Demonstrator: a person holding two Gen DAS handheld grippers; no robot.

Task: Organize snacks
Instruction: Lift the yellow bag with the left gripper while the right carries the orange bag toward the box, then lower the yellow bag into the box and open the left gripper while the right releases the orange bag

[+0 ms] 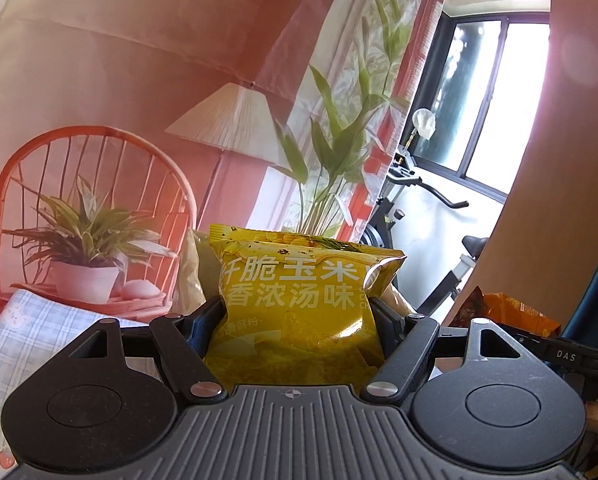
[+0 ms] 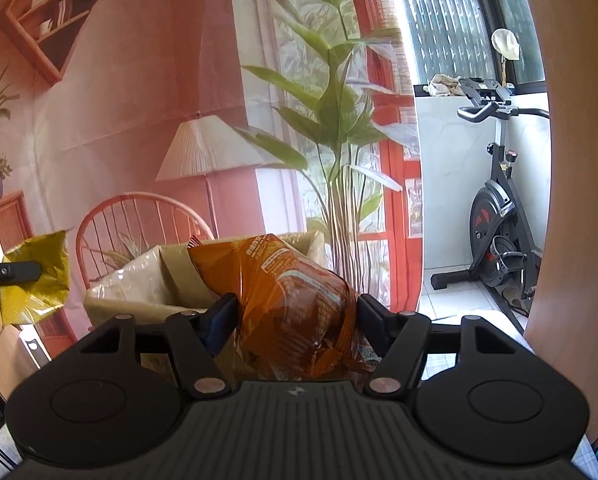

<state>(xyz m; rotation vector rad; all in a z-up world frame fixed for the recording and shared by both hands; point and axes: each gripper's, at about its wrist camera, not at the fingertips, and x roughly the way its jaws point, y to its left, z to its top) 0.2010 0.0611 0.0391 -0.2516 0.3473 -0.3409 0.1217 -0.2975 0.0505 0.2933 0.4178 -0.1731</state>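
Observation:
A yellow snack bag with white print stands upright between the pads of my left gripper, which is shut on its sides and holds it in the air. My right gripper is shut on an orange snack bag, which is crumpled and leans to the left. The right wrist view also catches the yellow snack bag at the far left. The orange snack bag shows at the right edge of the left wrist view. An open cardboard box stands just behind the orange bag.
A printed backdrop with a chair, a lamp and plants hangs behind the box. An exercise bike stands on the tiled floor at the right. A blue checked cloth lies low on the left. A wooden panel borders the right side.

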